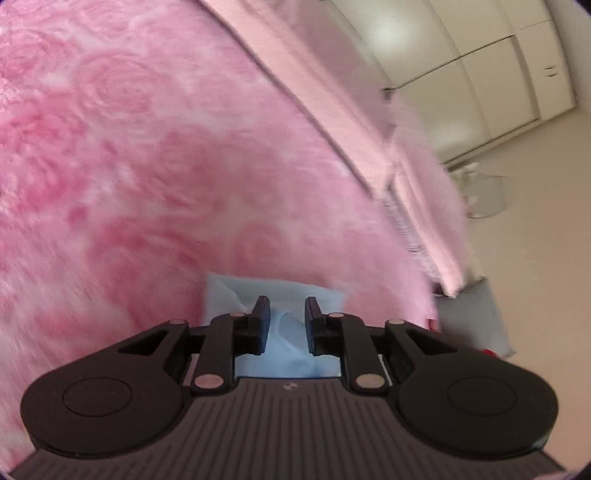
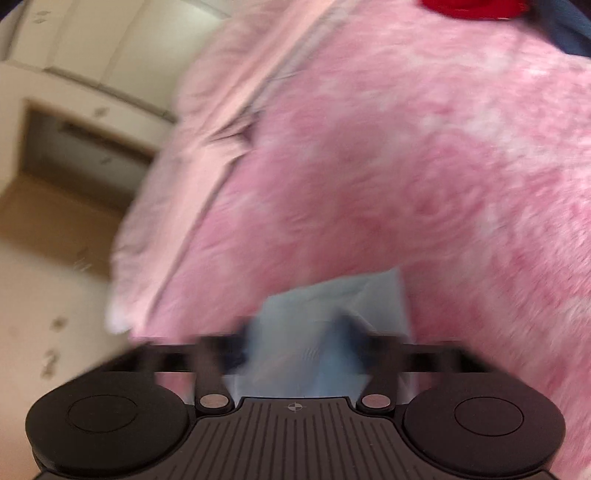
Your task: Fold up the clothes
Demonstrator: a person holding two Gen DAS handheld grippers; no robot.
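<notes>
A folded light blue garment lies on a fluffy pink rose-patterned blanket that covers a bed. My left gripper hovers right over the garment. Its black fingers stand a little apart, and the blue cloth shows in the gap, not pinched. In the blurred right wrist view, the same garment lies creased on the blanket. My right gripper is over its near part with the jaws spread wide, and the pads do not press on it.
The bed's edge with a pale pink sheet drops to a beige floor. White wardrobe doors, a round stand base and a grey cushion lie beyond. A red item and dark blue cloth sit farther up the bed.
</notes>
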